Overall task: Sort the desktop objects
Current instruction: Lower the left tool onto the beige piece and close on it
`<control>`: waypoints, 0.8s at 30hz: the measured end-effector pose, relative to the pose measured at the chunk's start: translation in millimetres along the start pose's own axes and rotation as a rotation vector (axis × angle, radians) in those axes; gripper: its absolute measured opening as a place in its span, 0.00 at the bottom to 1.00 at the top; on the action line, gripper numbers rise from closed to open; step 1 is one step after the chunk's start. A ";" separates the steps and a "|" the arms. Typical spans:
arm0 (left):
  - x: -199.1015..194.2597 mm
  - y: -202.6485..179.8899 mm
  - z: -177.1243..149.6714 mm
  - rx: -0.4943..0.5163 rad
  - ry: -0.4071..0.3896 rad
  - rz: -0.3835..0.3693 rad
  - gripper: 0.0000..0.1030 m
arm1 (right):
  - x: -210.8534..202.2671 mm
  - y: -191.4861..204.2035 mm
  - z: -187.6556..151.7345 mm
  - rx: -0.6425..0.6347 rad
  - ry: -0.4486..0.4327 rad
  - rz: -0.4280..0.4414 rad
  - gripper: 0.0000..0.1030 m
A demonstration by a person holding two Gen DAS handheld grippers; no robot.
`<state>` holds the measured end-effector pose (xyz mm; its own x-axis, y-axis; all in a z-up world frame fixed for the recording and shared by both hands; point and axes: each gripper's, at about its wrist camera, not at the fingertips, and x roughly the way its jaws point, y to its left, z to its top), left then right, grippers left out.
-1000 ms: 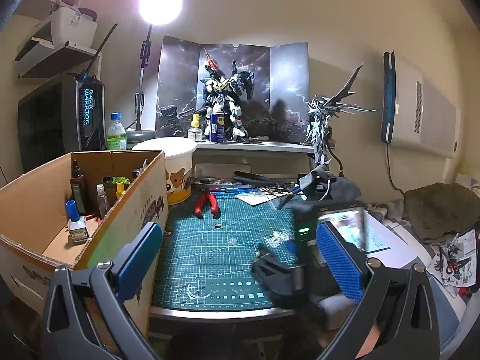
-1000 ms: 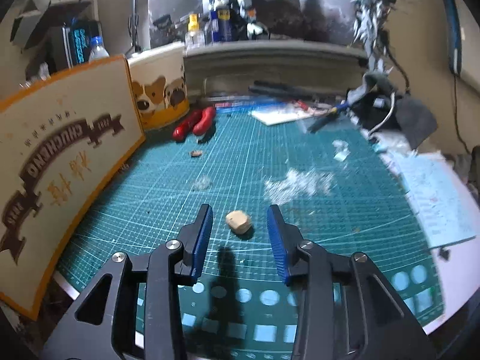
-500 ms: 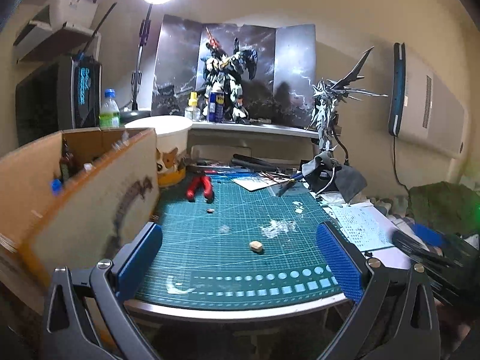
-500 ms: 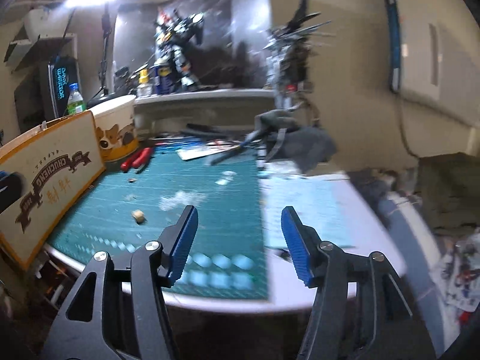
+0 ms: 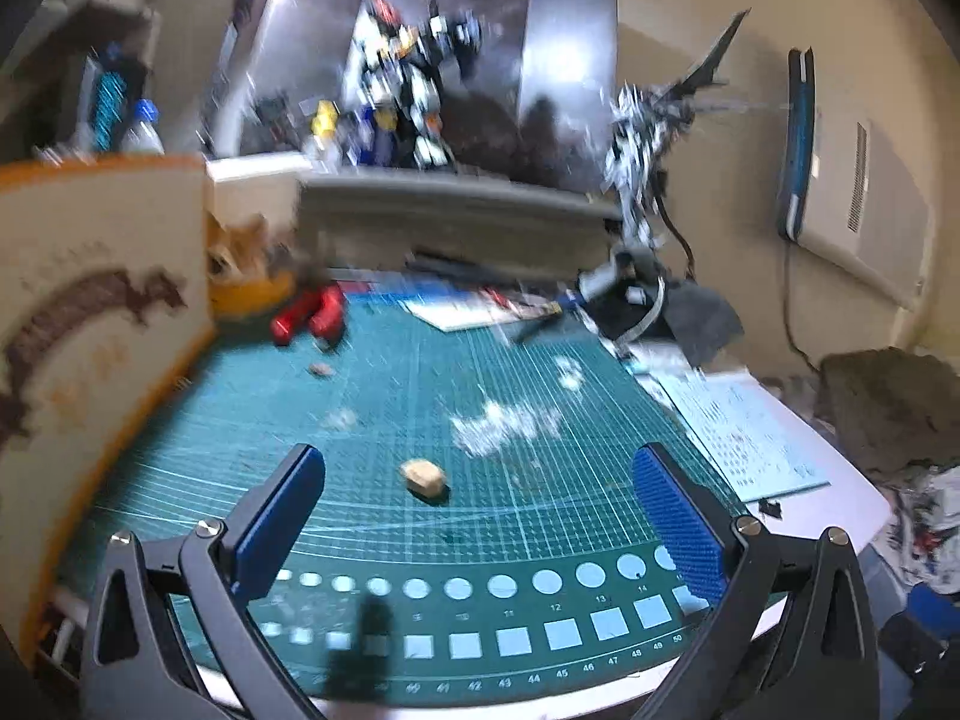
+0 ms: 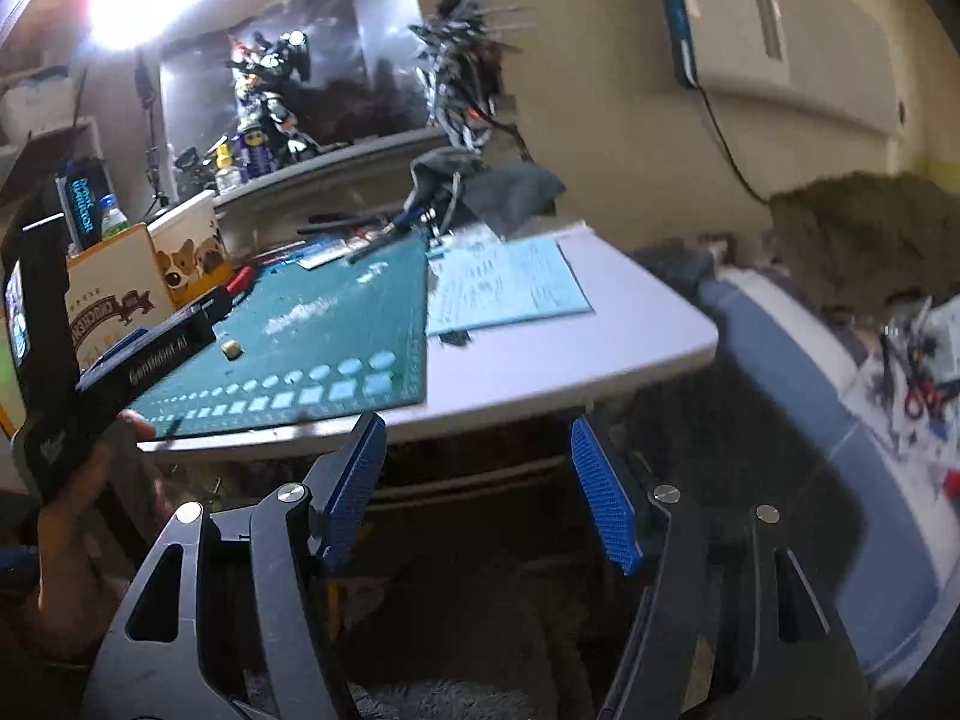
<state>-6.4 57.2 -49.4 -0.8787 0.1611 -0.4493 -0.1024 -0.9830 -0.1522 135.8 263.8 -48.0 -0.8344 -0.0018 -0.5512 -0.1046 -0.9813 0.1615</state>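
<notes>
A small tan block (image 5: 425, 478) lies on the green cutting mat (image 5: 420, 396); it also shows in the right wrist view (image 6: 231, 349). My left gripper (image 5: 480, 516) is open and empty, low over the mat's front edge, with the block just ahead between its blue fingers (image 5: 675, 519). Red-handled pliers (image 5: 309, 315) lie at the mat's back left. My right gripper (image 6: 480, 486) is open and empty, off the desk's front right corner, below the desk edge. The left gripper's body and the hand holding it (image 6: 72, 372) show at the left of the right wrist view.
A cardboard box (image 5: 90, 324) stands left of the mat, a dog-print tub (image 5: 246, 264) behind it. Tools, papers and a grey cloth (image 5: 654, 306) crowd the back. A blue sheet (image 5: 738, 426) lies right of the mat. Model robots stand on the rear shelf (image 5: 444, 192).
My right gripper pulled back from the tan block, swung right and dropped below the desk edge. My left gripper came down and forward toward the block.
</notes>
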 end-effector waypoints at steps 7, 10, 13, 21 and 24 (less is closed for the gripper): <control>20.6 3.0 -5.7 0.016 0.072 0.069 0.97 | 8.7 -0.4 -11.5 0.006 0.024 0.004 0.60; 20.6 -1.4 -7.2 0.052 0.062 0.091 0.96 | 11.5 2.5 -15.3 0.007 0.033 0.010 0.60; 20.6 -3.0 -7.3 0.066 0.054 0.101 0.95 | 14.8 6.4 -18.6 0.004 0.045 0.019 0.60; 34.9 1.8 -8.0 0.069 0.102 0.137 0.51 | 19.4 18.2 -25.4 0.002 0.069 0.049 0.60; 35.9 3.2 -8.0 0.066 0.099 0.148 0.45 | 19.9 20.5 -26.6 0.001 0.073 0.053 0.60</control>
<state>-34.6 60.6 -73.1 -0.8368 0.0193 -0.5471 -0.0089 -0.9997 -0.0216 131.5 238.5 -77.4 -0.7968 -0.0679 -0.6004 -0.0617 -0.9793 0.1926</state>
